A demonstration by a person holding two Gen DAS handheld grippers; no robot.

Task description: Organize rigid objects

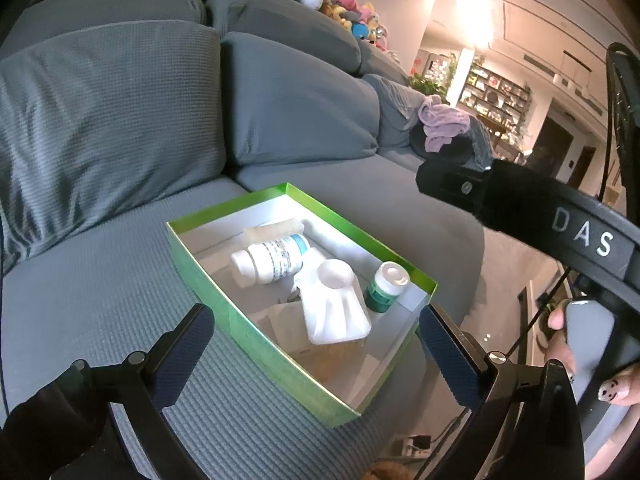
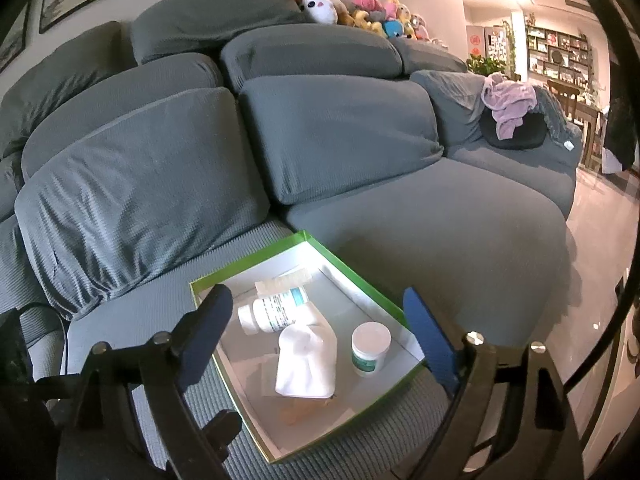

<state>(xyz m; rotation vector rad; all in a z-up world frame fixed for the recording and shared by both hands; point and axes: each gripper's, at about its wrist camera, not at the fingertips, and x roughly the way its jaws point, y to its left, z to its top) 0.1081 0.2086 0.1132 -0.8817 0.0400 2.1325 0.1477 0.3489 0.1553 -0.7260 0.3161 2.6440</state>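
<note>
A green open box (image 1: 256, 344) (image 2: 352, 271) sits on the grey sofa seat. Inside lie a white pill bottle (image 1: 272, 260) (image 2: 272, 314) on its side, a white flat-sided bottle (image 1: 336, 304) (image 2: 308, 360), an upright green-labelled jar (image 1: 386, 286) (image 2: 370, 348) and a pale roll (image 1: 272, 228) (image 2: 284, 282) by the far wall. My left gripper (image 1: 316, 314) is open, its fingers straddling the box's near corner with nothing gripped. My right gripper (image 2: 317, 298) is open above the box, holding nothing. Its black body (image 1: 560, 220) shows in the left wrist view, held by a hand (image 1: 612, 388).
Grey back cushions (image 2: 340, 136) rise behind the box. Plush toys (image 2: 372, 12) line the sofa top, and a purple cloth (image 2: 506, 104) lies at the far right end. The sofa's edge drops to a shiny floor (image 2: 592, 248) on the right; a power strip (image 1: 416, 444) lies below.
</note>
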